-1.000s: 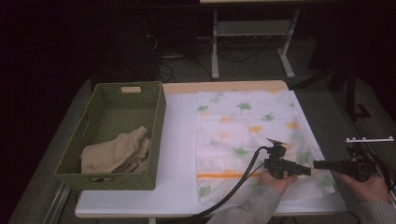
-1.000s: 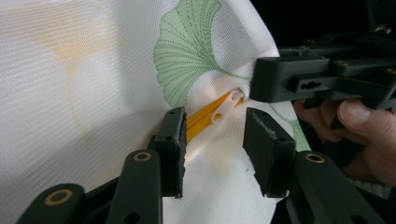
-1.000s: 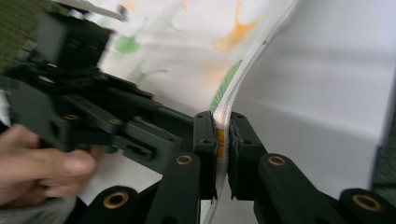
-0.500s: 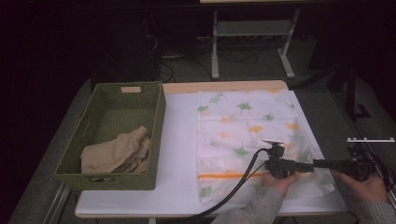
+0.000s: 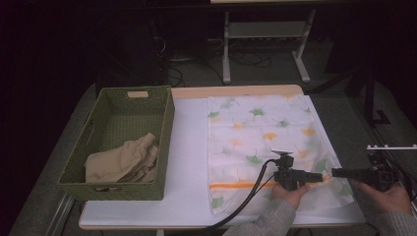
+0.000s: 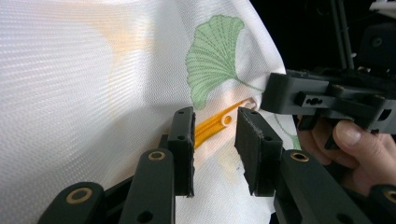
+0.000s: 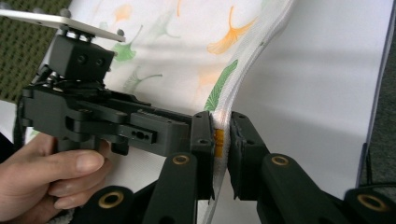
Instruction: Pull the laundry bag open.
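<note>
A white mesh bag [image 5: 255, 132] printed with green and orange leaves lies flat on the table, an orange zipper [image 5: 236, 185] running near its front edge. My left gripper [image 5: 317, 176] points right at the zipper's end. Its jaws have just been closing and now stand apart, with the orange zipper pull [image 6: 219, 123] between them but untouched by the pads. My right gripper [image 5: 335, 172] faces it from the right. In the right gripper view the right gripper [image 7: 222, 119] is shut on the bag's raised edge [image 7: 243, 79] at the zipper's end.
A green woven basket [image 5: 113, 98] stands on the table's left side with a crumpled tan cloth [image 5: 125, 160] inside. White tabletop [image 5: 189, 147] shows between basket and bag. A metal frame [image 5: 265, 34] stands on the floor beyond the table.
My left gripper has shifted slightly toward the table's near edge. The right hand and the bag have stayed put.
</note>
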